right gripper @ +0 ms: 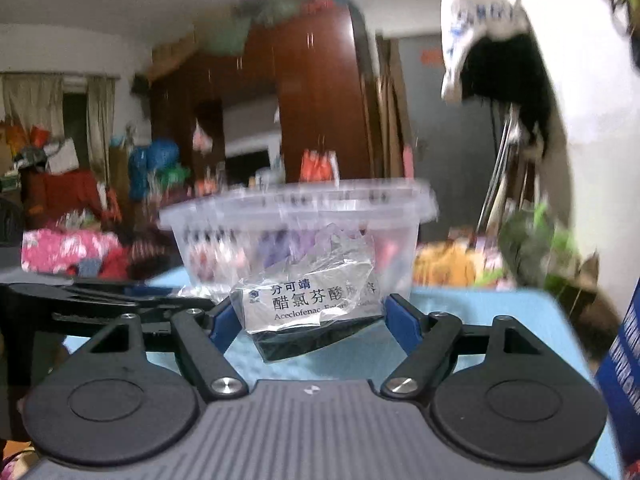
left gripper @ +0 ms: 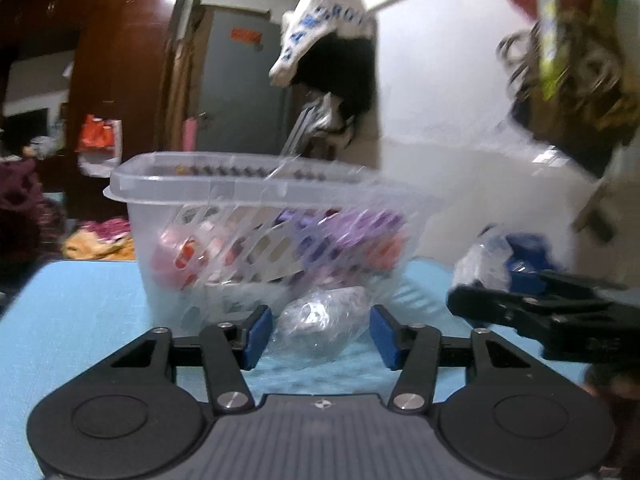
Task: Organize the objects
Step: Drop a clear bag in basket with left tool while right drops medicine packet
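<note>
A clear slotted plastic basket (left gripper: 240,184) stands on the blue table (left gripper: 80,300) and holds purple and red packets. Just in front of it lies a small packet wrapped in crinkled clear plastic (left gripper: 324,324). My left gripper (left gripper: 322,336) has its blue pads against both sides of that packet. My right gripper (right gripper: 312,320) is shut on a silver medicine packet (right gripper: 308,304) printed "Aceclofenac", held off the table before the basket (right gripper: 300,200). Seen from the left wrist view, the right gripper comes in from the right, level with the basket's base. The image is motion-blurred.
A white bag with blue lettering (left gripper: 320,20) hangs over dark cloth by the wall behind the basket. A colourful bag (left gripper: 560,40) hangs at upper right. A blue box (right gripper: 624,360) is at the right edge. A brown wardrobe (left gripper: 120,60) and heaps of clothes lie beyond the table.
</note>
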The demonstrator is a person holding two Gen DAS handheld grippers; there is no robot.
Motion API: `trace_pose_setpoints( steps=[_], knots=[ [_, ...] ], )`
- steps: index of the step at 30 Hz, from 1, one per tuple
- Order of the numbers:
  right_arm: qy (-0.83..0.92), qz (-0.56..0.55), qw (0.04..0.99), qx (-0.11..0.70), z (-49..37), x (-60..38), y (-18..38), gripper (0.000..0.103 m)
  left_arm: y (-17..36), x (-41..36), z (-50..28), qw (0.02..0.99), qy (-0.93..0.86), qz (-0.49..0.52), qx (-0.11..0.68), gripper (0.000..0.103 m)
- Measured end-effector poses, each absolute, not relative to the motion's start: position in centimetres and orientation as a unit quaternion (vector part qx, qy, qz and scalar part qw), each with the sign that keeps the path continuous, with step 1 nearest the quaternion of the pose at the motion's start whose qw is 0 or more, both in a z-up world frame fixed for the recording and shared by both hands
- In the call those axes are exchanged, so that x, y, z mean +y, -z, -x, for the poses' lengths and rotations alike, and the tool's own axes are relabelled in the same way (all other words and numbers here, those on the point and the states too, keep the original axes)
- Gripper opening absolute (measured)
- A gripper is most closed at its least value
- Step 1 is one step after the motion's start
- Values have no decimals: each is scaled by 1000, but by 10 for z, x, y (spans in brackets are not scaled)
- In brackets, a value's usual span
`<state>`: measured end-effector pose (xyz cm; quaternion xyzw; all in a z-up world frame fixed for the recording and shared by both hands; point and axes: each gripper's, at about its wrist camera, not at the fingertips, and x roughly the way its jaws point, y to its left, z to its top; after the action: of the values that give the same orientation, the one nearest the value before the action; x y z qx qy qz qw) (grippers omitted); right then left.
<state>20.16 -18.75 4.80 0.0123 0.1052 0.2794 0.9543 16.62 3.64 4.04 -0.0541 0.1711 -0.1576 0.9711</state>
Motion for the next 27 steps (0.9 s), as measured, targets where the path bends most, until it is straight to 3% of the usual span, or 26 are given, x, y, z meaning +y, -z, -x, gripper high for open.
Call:
trace_pose_setpoints(
  steps=[1,7,11,12,14,16,24,26,27],
  knots=[
    [-286,-20,953,96,-195,-189,-50,78,-44,41,-159,971,167,65,161,48],
    [-286,-14,957,53,-179,-181,-86,79,-82,64,-143,975,167,97,111,47],
    [-299,-19,951,77,-187,-178,-92,79,-87,64,-146,977,154,71,128,48],
    [-298,-12,951,77,-185,-178,-88,79,-82,61,-141,977,156,58,132,50],
    [-294,-5,952,85,-186,-178,-80,79,-66,53,-135,974,158,30,157,71],
    [-294,-14,951,95,-189,-180,-75,79,-51,41,-136,969,164,4,183,78],
    [-297,-17,949,105,-186,-186,-75,79,-16,-2,-179,946,131,-55,290,78],
    [-295,-19,950,104,-186,-189,-77,79,-12,-2,-181,943,132,-45,303,66],
    [-295,-20,950,103,-186,-189,-77,79,-13,1,-178,946,136,-39,292,66]
  ],
)
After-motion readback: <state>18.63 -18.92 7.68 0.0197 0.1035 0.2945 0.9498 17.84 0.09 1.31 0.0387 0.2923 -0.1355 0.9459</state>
